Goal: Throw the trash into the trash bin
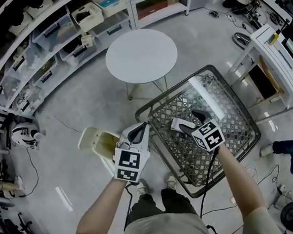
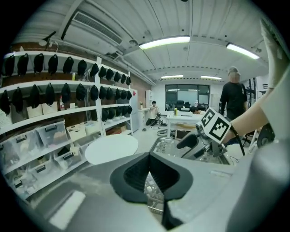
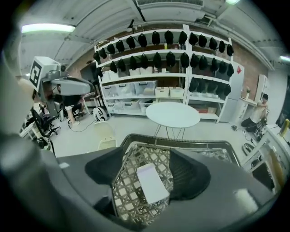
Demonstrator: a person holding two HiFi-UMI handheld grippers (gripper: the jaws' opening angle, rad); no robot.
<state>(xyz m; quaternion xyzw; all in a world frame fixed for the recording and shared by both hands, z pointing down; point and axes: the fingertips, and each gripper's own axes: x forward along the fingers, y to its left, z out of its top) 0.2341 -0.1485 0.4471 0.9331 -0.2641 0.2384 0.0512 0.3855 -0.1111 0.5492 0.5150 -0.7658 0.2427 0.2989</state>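
Note:
A flat white rectangular piece of trash (image 3: 152, 183) lies on the lattice top of the dark-framed table (image 1: 227, 107). My right gripper (image 1: 187, 121) hangs over that table, open, and the white piece shows between its jaws (image 3: 148, 155) without touching the pads. My left gripper (image 1: 140, 131) is held over the table's left edge; its pads (image 2: 131, 174) meet at the tips and nothing is between them. A cream open-topped bin (image 1: 100, 143) stands on the floor just left of the table, below my left gripper. The bin (image 3: 105, 133) also shows in the right gripper view.
A round white table (image 1: 141, 56) stands behind the lattice table. Shelves with storage boxes (image 1: 53, 40) curve along the back left. A white desk (image 1: 279, 61) is at the right, cables (image 1: 34, 169) lie on the floor, and a person (image 2: 233, 97) stands far off.

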